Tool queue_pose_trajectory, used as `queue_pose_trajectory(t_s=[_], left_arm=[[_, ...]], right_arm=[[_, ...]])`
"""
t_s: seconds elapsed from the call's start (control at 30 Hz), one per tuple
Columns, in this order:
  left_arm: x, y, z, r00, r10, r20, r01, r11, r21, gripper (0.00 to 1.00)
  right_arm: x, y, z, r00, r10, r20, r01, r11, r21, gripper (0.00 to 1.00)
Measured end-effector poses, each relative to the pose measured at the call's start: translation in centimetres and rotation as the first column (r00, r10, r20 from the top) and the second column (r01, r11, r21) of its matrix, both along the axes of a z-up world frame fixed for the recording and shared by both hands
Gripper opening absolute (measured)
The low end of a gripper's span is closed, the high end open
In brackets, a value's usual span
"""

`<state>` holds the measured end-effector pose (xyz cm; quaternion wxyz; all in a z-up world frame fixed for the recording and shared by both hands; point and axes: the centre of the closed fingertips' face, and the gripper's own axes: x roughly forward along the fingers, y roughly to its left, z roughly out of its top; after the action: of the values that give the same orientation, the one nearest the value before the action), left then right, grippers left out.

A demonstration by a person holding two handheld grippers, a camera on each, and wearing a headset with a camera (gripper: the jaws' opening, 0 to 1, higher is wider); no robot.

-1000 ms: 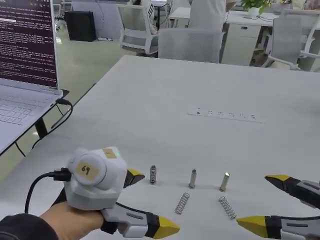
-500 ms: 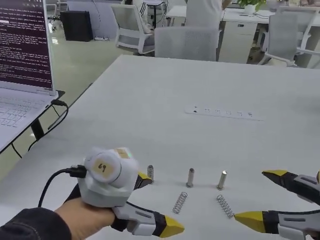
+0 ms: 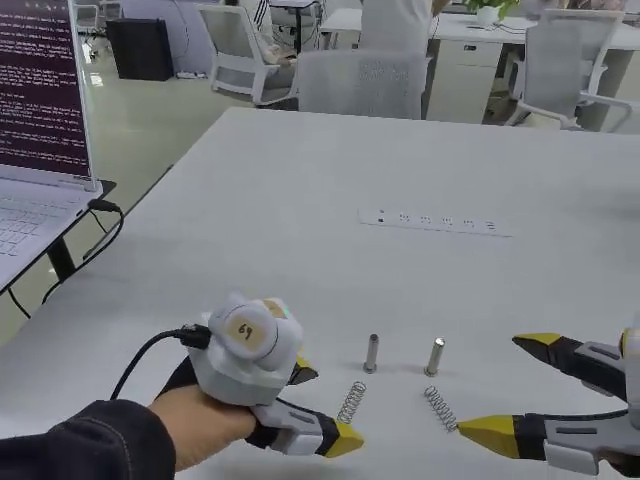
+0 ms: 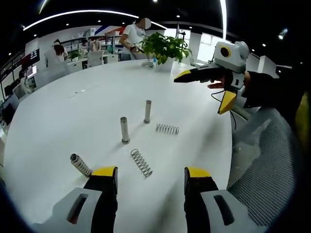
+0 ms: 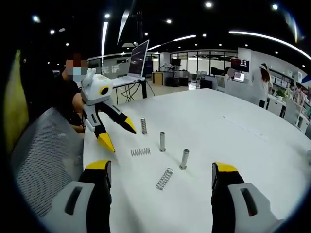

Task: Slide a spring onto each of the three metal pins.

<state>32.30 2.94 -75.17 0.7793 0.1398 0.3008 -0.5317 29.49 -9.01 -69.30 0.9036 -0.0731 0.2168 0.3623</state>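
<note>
Jaws apart, left gripper (image 3: 325,405) and right gripper (image 3: 492,385) — two springs (image 3: 350,402) loose

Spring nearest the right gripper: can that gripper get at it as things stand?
Probably yes. The right gripper is open, the spring lies flat on the table just ahead of its fingers, and nothing sits between them.

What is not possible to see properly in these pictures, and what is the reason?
Head view: the sprung pin is hidden behind the left claw.
Head view: the right claw has its body cut off by the right and bottom edges.
Head view: the laptop screen text is too small to read, and the left edge cuts it.
</note>
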Motion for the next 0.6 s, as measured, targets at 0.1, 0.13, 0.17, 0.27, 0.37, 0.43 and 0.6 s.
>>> queue_pose_trajectory(t_s=[0.1, 0.13, 0.17, 0.27, 0.37, 0.43, 0.6], left_arm=[[0.3, -0.4, -0.7, 1.0, 0.002, 0.005, -0.003, 1.0, 0.014, 0.46], [0.3, -0.5, -0.8, 1.0, 0.004, 0.006, -0.004, 1.0, 0.016, 0.43], [0.5, -0.5, -1.3, 1.0, 0.005, 0.013, -0.005, 1.0, 0.031, 0.41], [0.6, -0.7, -1.9, 1.0, 0.004, 0.012, -0.005, 0.999, 0.046, 0.37], [0.7, -0.9, -2.3, 1.0, 0.002, 0.019, -0.003, 0.999, 0.054, 0.33], [0.8, -1.0, -2.4, 1.0, 0.006, 0.027, -0.007, 0.998, 0.059, 0.32], [0.9, -1.2, -3.1, 0.999, 0.001, 0.037, -0.004, 0.997, 0.078, 0.28]], right_arm=[[0.0, -0.1, 0.0, 1.0, -0.003, 0.0, 0.003, 1.0, 0.001, 0.84], [0.0, -0.1, 0.0, 1.0, -0.003, -0.001, 0.003, 1.0, 0.001, 0.84], [0.0, -0.1, -0.1, 1.0, -0.003, -0.002, 0.003, 1.0, -0.001, 0.84], [0.0, -0.2, -0.2, 1.0, -0.004, -0.006, 0.004, 1.0, -0.002, 0.84], [0.0, -0.2, -0.2, 1.0, -0.005, -0.007, 0.005, 1.0, 0.0, 0.84], [0.1, -0.3, -0.3, 1.0, -0.005, -0.007, 0.005, 1.0, -0.001, 0.83], [0.2, -0.4, -0.4, 1.0, -0.005, -0.01, 0.005, 1.0, -0.001, 0.83]])
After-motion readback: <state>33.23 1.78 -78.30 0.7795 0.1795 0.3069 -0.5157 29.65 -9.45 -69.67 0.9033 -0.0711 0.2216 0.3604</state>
